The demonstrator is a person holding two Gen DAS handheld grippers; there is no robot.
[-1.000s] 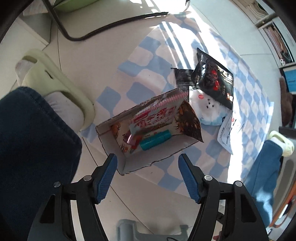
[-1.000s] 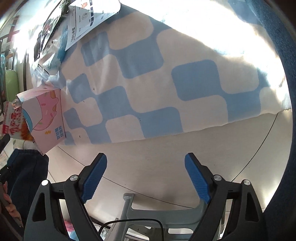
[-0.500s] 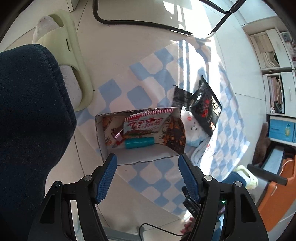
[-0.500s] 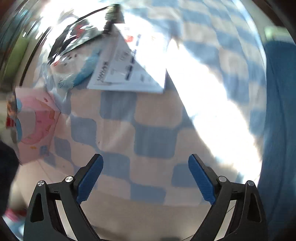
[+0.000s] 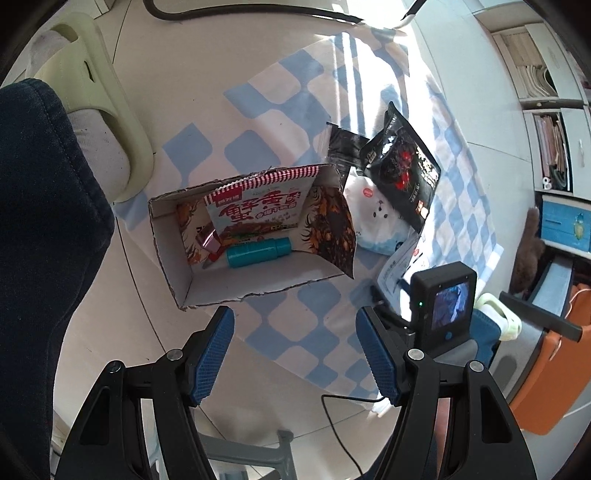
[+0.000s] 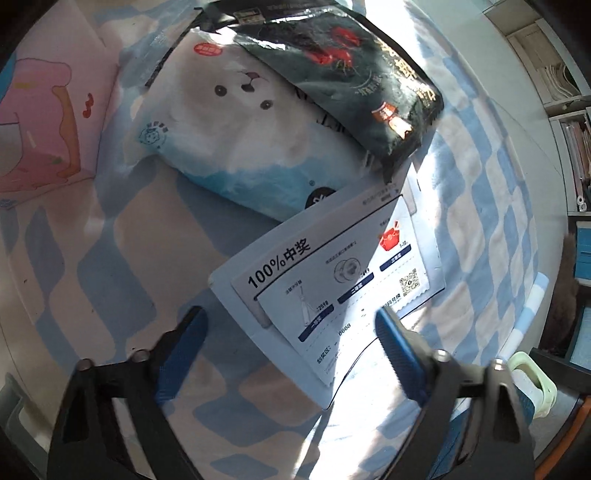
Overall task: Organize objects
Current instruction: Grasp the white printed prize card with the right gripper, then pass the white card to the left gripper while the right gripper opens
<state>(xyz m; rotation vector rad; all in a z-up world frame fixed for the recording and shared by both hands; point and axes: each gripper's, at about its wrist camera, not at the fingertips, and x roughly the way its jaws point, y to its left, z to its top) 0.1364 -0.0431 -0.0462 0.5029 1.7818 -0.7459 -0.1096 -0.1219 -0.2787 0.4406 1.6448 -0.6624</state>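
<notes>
An open cardboard box (image 5: pixel 236 284) lies on the blue-checked cloth (image 5: pixel 295 332), holding a red-and-white snack packet (image 5: pixel 258 210), a teal tube (image 5: pixel 258 253) and a small pink item (image 5: pixel 208 240). My left gripper (image 5: pixel 294 317) hovers open over the cloth just in front of the box, with nothing between its fingers. To the right of the box lie a white bear-face tissue pack (image 6: pixel 240 129), a black snack bag (image 6: pixel 351 62) and a white printed leaflet (image 6: pixel 332 280). My right gripper (image 6: pixel 290 317) points down over the leaflet. Its jaws are closing with the leaflet's near end between them, and the pads stand apart from it.
The box's pink outer side (image 6: pixel 48 122) stands left of the tissue pack. A slippered foot (image 5: pixel 92 92) and a dark blue trouser leg (image 5: pixel 37 258) are at the left. A black cable (image 5: pixel 240 11) crosses the floor. Shelves (image 5: pixel 546 92) and an orange case (image 5: pixel 554 369) are on the right.
My right gripper has swung and rolled from bare cloth to over the leaflet and packs, and its jaws have narrowed. The left view has shifted a little; the right gripper's body now shows in it.
</notes>
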